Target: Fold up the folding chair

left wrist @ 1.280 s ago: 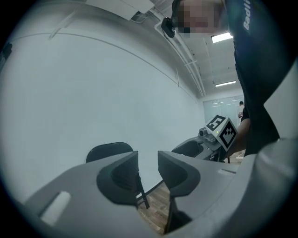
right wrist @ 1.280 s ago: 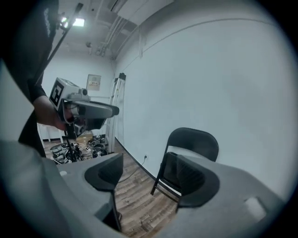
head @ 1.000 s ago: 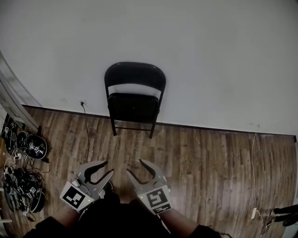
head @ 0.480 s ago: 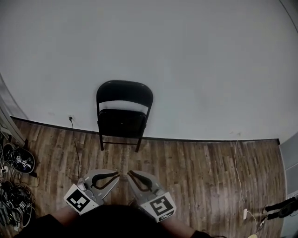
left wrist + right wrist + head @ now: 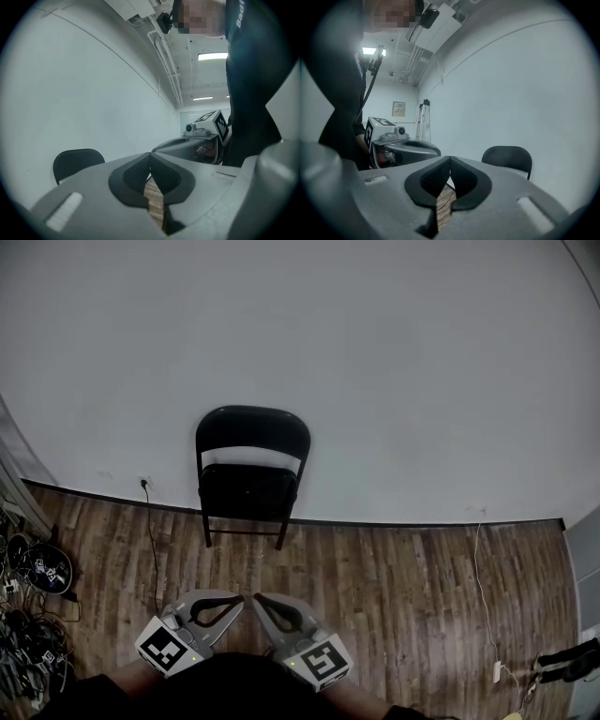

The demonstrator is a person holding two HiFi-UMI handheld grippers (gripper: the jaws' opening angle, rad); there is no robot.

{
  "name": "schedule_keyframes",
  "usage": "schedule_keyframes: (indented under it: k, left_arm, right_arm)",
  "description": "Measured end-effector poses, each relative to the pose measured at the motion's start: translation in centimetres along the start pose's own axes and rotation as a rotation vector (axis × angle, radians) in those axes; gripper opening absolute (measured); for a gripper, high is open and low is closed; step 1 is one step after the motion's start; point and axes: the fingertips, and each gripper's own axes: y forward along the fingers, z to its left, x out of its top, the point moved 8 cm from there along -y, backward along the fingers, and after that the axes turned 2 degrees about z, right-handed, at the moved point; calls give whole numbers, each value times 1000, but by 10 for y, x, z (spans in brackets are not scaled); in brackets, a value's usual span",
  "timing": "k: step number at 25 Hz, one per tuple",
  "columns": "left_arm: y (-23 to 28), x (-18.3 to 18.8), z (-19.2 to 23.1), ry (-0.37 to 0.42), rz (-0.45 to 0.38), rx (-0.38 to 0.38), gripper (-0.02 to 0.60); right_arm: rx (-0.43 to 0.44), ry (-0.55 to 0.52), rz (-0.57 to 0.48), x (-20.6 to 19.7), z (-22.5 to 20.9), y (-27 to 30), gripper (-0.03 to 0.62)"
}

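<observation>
A black folding chair stands unfolded against the white wall, facing me across the wood floor. Both grippers hang low in the head view, well short of the chair. My left gripper and right gripper point at it with their tips almost meeting. Both sets of jaws have just been closing and now stand shut with nothing between them. In the left gripper view the chair shows far off to the left beyond the shut left gripper. In the right gripper view the chair sits to the right of the right gripper.
A heap of cables and gear lies on the floor at the left. A cord runs down from a wall socket left of the chair. A white cable and a dark object lie at the right.
Both grippers' jaws have gone from open to shut on nothing, and their tips have drawn together. The head view has lifted, showing more wall above the chair.
</observation>
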Motion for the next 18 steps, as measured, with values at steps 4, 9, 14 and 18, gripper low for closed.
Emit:
schedule_keyframes:
  k: [4, 9, 14, 18]
  left_arm:
    - [-2, -4, -2, 0, 26, 6, 2]
    - [-5, -5, -7, 3, 39, 17, 2]
    - [-8, -10, -10, 5, 38, 28, 2]
    - [-13, -10, -11, 8, 50, 29, 2]
  right_arm:
    - [13, 1, -4, -3, 0, 2, 2]
    - [24, 10, 12, -6, 1, 3, 2]
    - [32, 22, 31, -17, 2, 3, 2]
    - [38, 29, 28, -16, 5, 2, 2]
